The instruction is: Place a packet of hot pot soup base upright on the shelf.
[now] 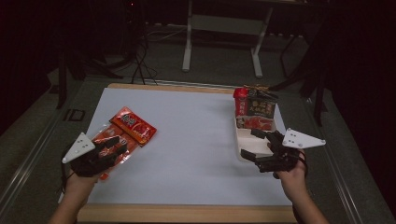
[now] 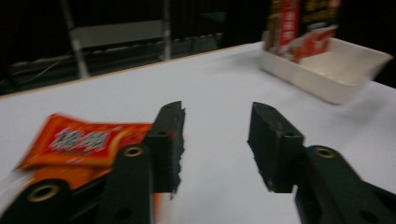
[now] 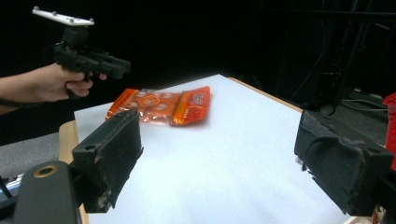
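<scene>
Left gripper (image 1: 109, 148) over the snack packs (image 1: 123, 133), jaws apart, empty; right gripper (image 1: 261, 145) agape by the tray (image 1: 252, 144). Next: grip a pack.

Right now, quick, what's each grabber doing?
Left gripper: fingers apart, nothing between them, above the orange snack packets.
Right gripper: fingers wide open, holding nothing, beside the white tray.
</scene>
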### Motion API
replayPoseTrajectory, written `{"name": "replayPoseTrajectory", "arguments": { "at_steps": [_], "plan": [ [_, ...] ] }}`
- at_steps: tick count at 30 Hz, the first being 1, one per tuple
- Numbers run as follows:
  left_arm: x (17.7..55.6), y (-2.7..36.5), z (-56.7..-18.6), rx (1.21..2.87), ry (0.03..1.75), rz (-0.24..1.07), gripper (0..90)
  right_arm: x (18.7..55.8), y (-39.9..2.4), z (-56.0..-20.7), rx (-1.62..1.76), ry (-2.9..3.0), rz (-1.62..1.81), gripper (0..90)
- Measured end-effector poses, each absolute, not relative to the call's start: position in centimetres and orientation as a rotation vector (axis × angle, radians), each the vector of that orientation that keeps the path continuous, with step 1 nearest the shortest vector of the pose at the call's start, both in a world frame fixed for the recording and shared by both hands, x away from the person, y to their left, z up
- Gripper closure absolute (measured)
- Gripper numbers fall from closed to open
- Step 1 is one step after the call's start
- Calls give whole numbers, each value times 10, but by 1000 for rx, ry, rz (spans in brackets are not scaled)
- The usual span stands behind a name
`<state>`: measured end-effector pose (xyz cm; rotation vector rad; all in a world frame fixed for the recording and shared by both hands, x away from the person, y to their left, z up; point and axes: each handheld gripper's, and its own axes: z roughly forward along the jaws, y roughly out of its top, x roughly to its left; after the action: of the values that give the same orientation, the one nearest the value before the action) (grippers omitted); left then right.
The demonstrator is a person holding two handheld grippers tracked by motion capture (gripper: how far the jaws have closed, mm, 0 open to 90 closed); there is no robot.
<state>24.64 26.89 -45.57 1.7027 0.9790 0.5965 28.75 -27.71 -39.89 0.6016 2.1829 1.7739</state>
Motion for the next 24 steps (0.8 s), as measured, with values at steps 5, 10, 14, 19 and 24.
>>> {"name": "replayPoseTrajectory", "arguments": {
  "at_steps": [5, 10, 14, 19, 24],
  "plan": [
    [251, 292, -458, 1708, 1061, 638, 777, 281, -280, -403, 597, 2185, 1782, 144],
    [259, 310, -467, 1754, 1171, 700, 900, 278, -279, -410, 603, 2204, 1768, 144],
    [267, 321, -478, 1760, 1262, 724, 900, 278, -277, -413, 596, 2214, 1793, 144],
    [277, 331, -494, 1791, 1335, 720, 900, 277, -274, -414, 579, 2217, 1792, 144],
    [287, 341, -506, 1785, 1405, 707, 900, 274, -272, -413, 548, 2217, 1795, 144]
  ]
}}
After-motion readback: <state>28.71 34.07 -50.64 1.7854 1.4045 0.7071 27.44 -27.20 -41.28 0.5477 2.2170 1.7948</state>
